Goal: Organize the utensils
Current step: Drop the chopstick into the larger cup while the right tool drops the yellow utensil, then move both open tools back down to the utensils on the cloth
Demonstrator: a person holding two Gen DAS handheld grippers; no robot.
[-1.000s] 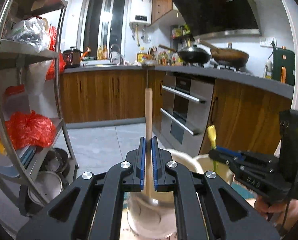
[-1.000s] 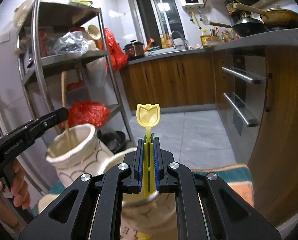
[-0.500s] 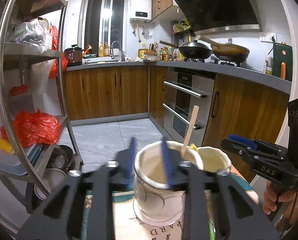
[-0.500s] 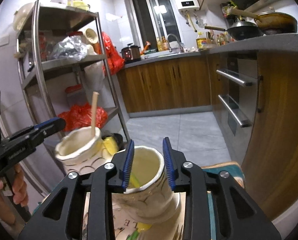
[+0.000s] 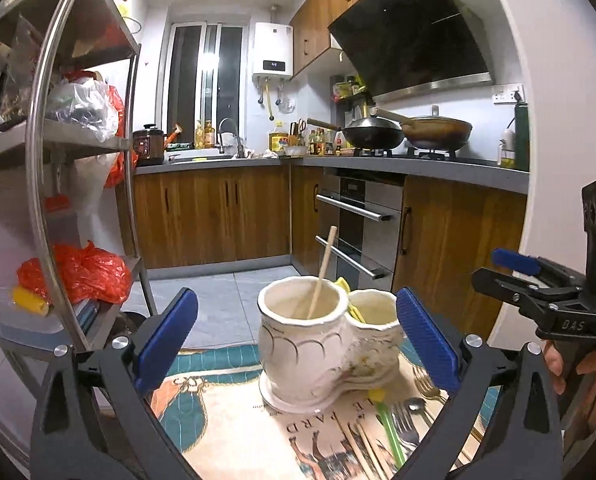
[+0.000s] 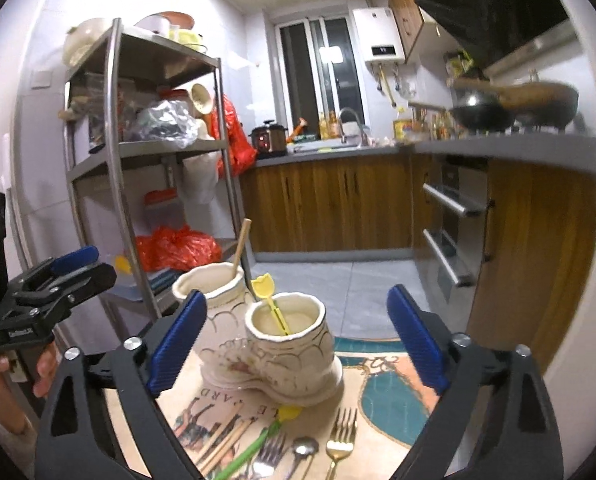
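Both the left tongs (image 5: 296,336) and right tongs (image 6: 296,332) hang released, empty. A wooden chopstick (image 6: 240,248) and yellow tulip-topped pick (image 6: 272,300) lean in the glossy ceramic double-cup holder (image 6: 274,344); clipping either could tip it. Metal forks (image 6: 339,436), a spoon (image 6: 303,446) and more chopsticks (image 6: 222,442) lie loose on the printed tabletop (image 6: 381,384).

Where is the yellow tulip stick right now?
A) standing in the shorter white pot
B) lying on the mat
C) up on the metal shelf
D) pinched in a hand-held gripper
A: the yellow tulip stick leans inside the shorter white pot, and both hand-held grippers are open and empty.
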